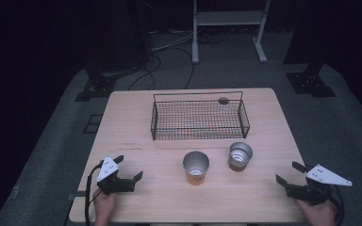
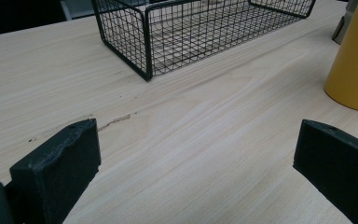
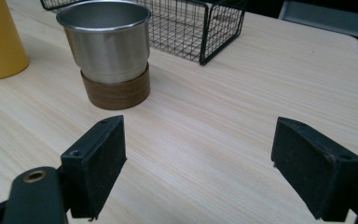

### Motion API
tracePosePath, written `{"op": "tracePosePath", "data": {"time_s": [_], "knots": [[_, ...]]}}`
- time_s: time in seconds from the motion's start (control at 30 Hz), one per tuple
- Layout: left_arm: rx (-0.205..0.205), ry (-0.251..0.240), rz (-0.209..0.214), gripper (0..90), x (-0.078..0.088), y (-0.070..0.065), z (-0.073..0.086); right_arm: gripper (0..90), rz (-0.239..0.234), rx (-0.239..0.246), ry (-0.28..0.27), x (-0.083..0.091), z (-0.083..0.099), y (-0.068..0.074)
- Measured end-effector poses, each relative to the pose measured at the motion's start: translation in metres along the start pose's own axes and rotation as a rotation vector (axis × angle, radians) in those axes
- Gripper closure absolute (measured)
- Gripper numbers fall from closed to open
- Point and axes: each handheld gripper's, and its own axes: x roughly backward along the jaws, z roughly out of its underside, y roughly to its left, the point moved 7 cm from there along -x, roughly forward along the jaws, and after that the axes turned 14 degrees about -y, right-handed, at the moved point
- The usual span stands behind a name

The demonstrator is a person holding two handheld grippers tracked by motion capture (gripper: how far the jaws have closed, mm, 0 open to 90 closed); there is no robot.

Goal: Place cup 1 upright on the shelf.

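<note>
A yellow cup (image 1: 196,167) with a metal inside stands at the middle of the wooden table (image 1: 264,117). Right of it is a steel cup (image 1: 240,156) on a brown base. Behind both sits a black wire basket (image 1: 199,117). My left gripper (image 1: 129,167) rests near the front left, open, with bare wood between its jaws (image 2: 198,154); the yellow cup (image 2: 354,60) is off to its right. My right gripper (image 1: 286,172) is at the front right, open and holding nothing (image 3: 198,149), apart from the steel cup (image 3: 107,46) ahead on its left.
A small dark round object (image 1: 223,100) sits at the basket's far rim. Cables (image 1: 169,52) and a white stand (image 1: 228,19) lie on the grey floor beyond the table. The basket (image 3: 191,23) stands behind the steel cup.
</note>
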Motion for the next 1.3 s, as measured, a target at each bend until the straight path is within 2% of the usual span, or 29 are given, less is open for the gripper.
{"op": "tracePosePath", "data": {"time_s": [0.57, 1.07, 1.3], "knots": [[-0.008, -0.001, 0.008, 0.0, 0.0, -0.001, 0.0, 15.5, -0.061, 0.021, 0.017, 0.0, -0.003, 0.019], [-0.01, 0.0, 0.011, 0.0, 0.0, -0.002, 0.0, 14.1, -0.139, 0.024, 0.049, -0.012, -0.008, 0.04], [-0.01, -0.001, 0.012, 0.0, 0.0, -0.001, 0.0, 13.4, -0.154, 0.038, 0.057, -0.021, -0.012, 0.047]]}}
